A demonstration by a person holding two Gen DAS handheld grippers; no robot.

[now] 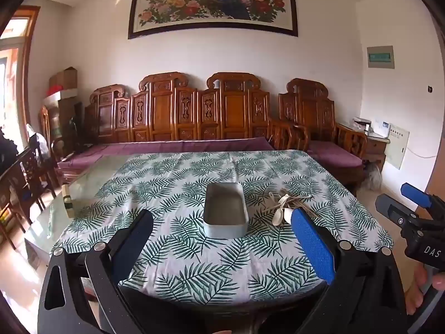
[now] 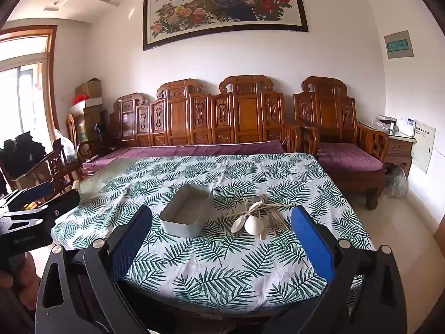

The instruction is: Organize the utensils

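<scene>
Hovering over the near edge of a table (image 1: 172, 275) covered by a leaf-print cloth (image 2: 222, 275), both grippers stand with jaws spread as wide as they go and nothing between them; the left gripper (image 1: 222, 239) points slightly down at a grey tray (image 1: 225, 211), which sits at 12 o'clock from it, well apart; the right gripper (image 2: 222, 236) points the same way, with the tray (image 2: 186, 214) at about 11 o'clock and the utensils (image 2: 257, 217) at about 1 o'clock. Neither gripper touches anything; the blue pads (image 2: 313, 239) face each other across bare cloth.

The utensils (image 1: 286, 206) lie in a loose heap on the cloth, just beside the tray at its 3 o'clock: pale spoons (image 2: 246, 224) with bowls toward the near edge, wooden chopsticks (image 2: 278, 218) crossing them, and what looks like a fork, though the tangle is too small to sort out. The tray holds nothing and stands lengthwise, its short side toward the cameras.

In the left view the right gripper (image 1: 417, 211) shows at 3 o'clock, off the table's side, with a hand (image 1: 422, 286) beneath it; in the right view the left gripper (image 2: 30, 208) shows at 9 o'clock.

Beyond the table at 12 o'clock stands a carved wooden bench (image 1: 194, 117) with purple cushions; above it hangs a peacock painting (image 2: 225, 5).
</scene>
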